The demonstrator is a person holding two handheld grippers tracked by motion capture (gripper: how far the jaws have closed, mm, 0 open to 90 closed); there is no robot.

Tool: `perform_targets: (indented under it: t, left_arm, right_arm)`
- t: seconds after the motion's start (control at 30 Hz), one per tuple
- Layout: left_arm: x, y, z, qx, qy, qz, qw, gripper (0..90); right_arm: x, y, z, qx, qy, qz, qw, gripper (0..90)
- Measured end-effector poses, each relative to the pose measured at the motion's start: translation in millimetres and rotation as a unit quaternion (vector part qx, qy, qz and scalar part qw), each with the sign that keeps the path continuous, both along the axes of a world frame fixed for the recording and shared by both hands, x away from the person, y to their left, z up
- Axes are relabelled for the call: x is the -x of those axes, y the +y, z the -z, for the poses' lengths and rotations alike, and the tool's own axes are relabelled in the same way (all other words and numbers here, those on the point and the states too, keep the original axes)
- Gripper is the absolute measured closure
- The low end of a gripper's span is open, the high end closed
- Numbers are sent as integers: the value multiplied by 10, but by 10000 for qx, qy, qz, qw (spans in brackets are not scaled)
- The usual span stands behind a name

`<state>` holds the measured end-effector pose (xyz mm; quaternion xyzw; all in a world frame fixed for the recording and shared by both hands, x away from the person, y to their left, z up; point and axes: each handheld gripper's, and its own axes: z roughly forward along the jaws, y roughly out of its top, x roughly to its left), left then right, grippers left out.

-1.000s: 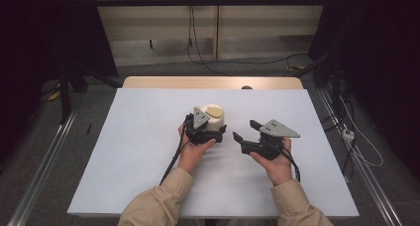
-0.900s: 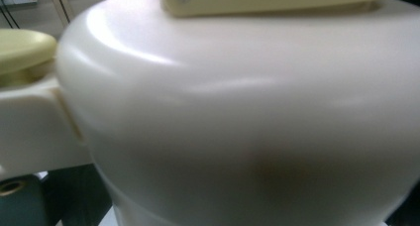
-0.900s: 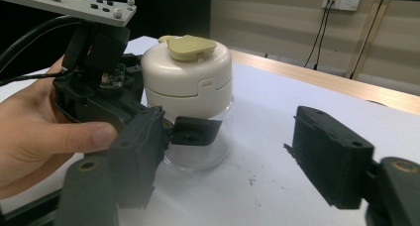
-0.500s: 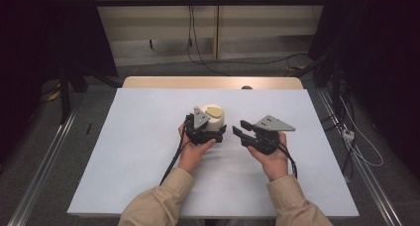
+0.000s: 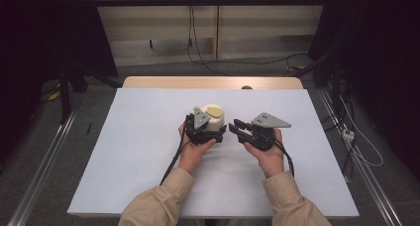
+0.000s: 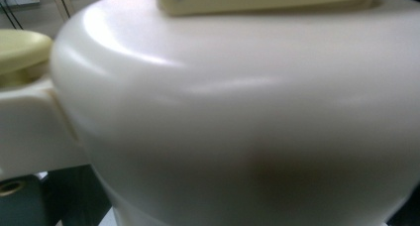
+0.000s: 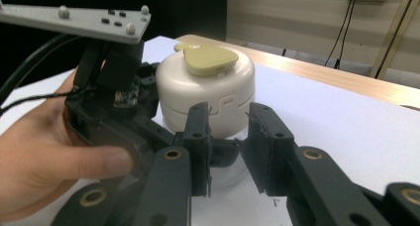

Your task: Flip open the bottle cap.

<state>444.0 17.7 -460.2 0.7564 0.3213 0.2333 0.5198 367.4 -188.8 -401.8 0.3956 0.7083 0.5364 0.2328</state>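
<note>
A round white container [image 5: 216, 121] with a pale yellow lid tab [image 5: 213, 109] stands in the middle of the white table [image 5: 124, 151]. My left gripper [image 5: 212, 130] is shut on its lower body; in the left gripper view the container [image 6: 237, 112] sits right up against the camera. My right gripper [image 5: 236, 127] is just right of the container, pointing at it. In the right gripper view its jaws [image 7: 228, 124] have just been closing to a narrow gap with nothing between them, short of the container [image 7: 208, 87] and its yellow tab [image 7: 207, 58].
A wooden tabletop edge [image 5: 213, 82] shows beyond the white sheet. Metal rails [image 5: 44, 161] run along the floor on both sides. Cables [image 5: 356, 146] lie on the floor at the right and behind the table. Dark curtains stand at the left and right.
My right gripper has shifted left toward the container and its jaws have narrowed. The left gripper and the container have stayed in place.
</note>
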Motion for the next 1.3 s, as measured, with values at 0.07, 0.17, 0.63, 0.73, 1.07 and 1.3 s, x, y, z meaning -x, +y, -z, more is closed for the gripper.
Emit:
perform_targets:
  t: [0.07, 0.17, 0.63, 0.73, 1.07, 1.3]
  left_arm:
    - [0, -1, 0, -2, 0, 0, 10000, 49]
    - [1, -3, 0, -6, -1, -4, 10000, 48]
    - [0, -1, -1, -36, -4, 0, 10000, 49]
    - [0, -1, -1, -40, -6, -6, 10000, 48]
    - [0, -4, -1, -54, -1, -4, 10000, 48]
    - [1, -7, -1, -62, 2, -18, 10000, 48]
  right_arm:
    - [-14, -3, -8, 15, -4, 18, 10000, 738]
    - [-32, 18, -20, -9, 19, 21, 10000, 754]
    - [-153, 100, -69, 112, 258, -91, 9996, 895]
    - [-180, 108, -70, 67, 282, -121, 9995, 900]
    - [-214, 117, -84, 124, 365, -200, 9991, 900]
    - [-237, 115, -70, 109, 390, -225, 9989, 900]
